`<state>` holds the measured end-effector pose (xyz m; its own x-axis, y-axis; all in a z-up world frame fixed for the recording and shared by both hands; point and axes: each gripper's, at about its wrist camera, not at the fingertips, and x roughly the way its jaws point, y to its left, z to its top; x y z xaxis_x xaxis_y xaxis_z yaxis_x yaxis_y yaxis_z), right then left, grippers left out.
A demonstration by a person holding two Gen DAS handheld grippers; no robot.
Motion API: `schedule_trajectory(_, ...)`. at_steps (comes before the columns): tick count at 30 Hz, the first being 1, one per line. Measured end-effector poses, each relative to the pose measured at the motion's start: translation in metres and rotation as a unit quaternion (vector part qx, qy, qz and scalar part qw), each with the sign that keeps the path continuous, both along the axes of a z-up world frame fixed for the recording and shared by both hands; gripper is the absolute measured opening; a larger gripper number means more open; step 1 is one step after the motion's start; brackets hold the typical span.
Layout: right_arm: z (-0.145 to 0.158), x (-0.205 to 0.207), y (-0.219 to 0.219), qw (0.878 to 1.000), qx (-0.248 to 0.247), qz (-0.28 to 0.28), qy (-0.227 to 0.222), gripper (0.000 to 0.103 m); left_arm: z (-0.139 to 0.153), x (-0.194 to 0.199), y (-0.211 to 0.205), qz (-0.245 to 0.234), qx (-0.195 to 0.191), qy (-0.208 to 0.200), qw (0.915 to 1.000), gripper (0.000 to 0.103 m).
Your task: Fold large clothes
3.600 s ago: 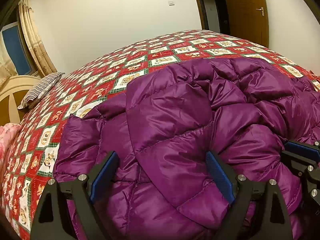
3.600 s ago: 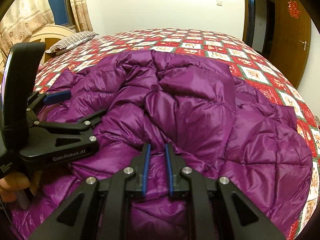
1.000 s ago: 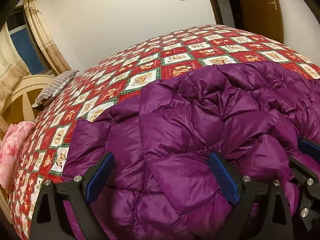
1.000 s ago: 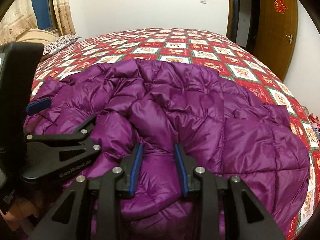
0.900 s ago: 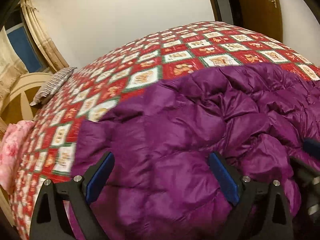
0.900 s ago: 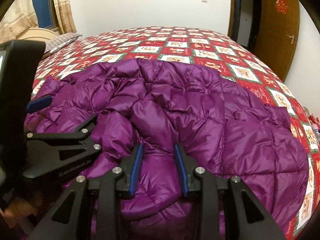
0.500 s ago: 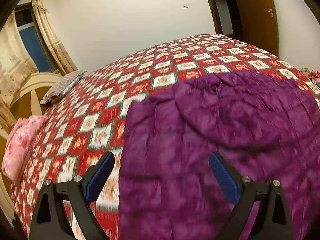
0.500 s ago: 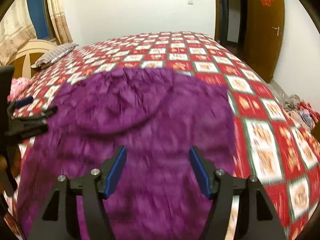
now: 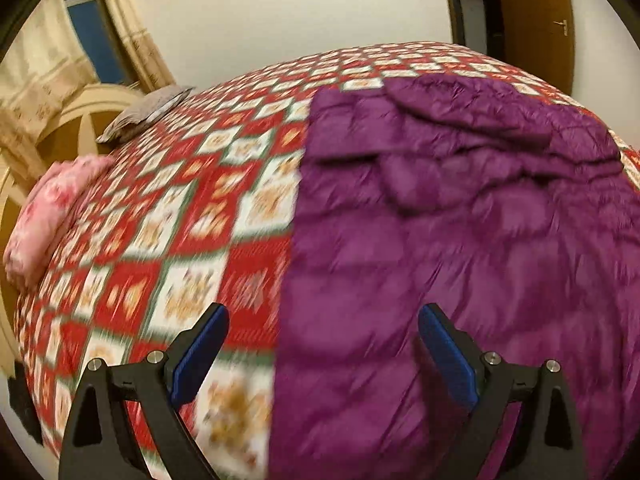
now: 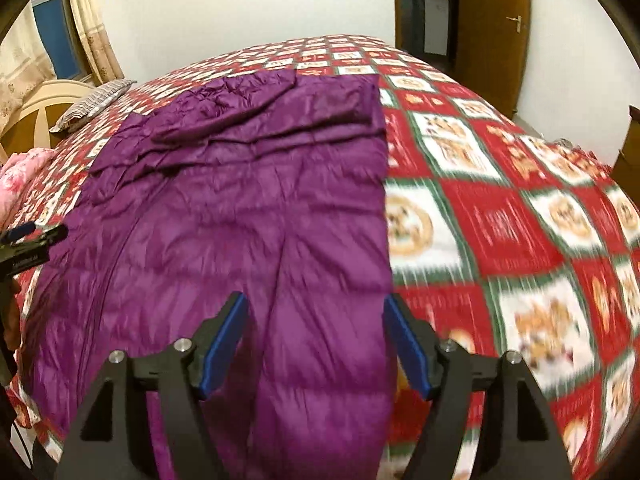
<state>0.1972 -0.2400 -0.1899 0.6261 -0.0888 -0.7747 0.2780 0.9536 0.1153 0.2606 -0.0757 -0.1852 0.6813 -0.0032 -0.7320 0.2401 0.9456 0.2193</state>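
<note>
A purple quilted down coat (image 9: pixel 460 216) lies spread flat on the bed, its far end rumpled; it also shows in the right wrist view (image 10: pixel 248 208). My left gripper (image 9: pixel 322 352) is open and empty above the coat's left edge at the near end. My right gripper (image 10: pixel 316 344) is open and empty above the coat's right edge at the near end. The left gripper's fingers (image 10: pixel 28 236) show at the left of the right wrist view. Both views are motion-blurred.
The bed has a red, white and green patterned cover (image 9: pixel 180 240), also seen in the right wrist view (image 10: pixel 500 208). A striped pillow (image 9: pixel 148 110) and pink bedding (image 9: pixel 52 208) lie by the headboard (image 9: pixel 80 116) at far left. A wooden door (image 10: pixel 496 20) stands at back right.
The coat went from a bunched heap to lying spread flat. My right gripper let go of it and opened wide. Both grippers pulled back and apart to the coat's near corners.
</note>
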Motion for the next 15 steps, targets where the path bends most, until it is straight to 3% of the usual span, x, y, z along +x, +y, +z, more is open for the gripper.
schedule_trajectory(5, -0.009, -0.026, 0.008, 1.0, 0.003, -0.006, 0.001, 0.073, -0.012, -0.034, 0.032, 0.013, 0.005, 0.006, 0.9999, 0.096)
schedule_trajectory(13, -0.027, -0.074, 0.028, 1.0, 0.023, -0.002, 0.012, 0.072, -0.021, -0.08, 0.05, -0.005, -0.03, 0.007, 0.9995, 0.096)
schedule_trajectory(14, -0.03, -0.079, 0.029, 1.0, 0.027, -0.002, 0.015, 0.07, -0.023, -0.084, 0.047, -0.019, -0.033, 0.008, 0.9992, 0.093)
schedule_trajectory(15, -0.032, -0.082, 0.03, 0.999, 0.029, 0.0, 0.015, 0.066, -0.024, -0.086, 0.044, -0.028, -0.036, 0.009, 0.9989, 0.075)
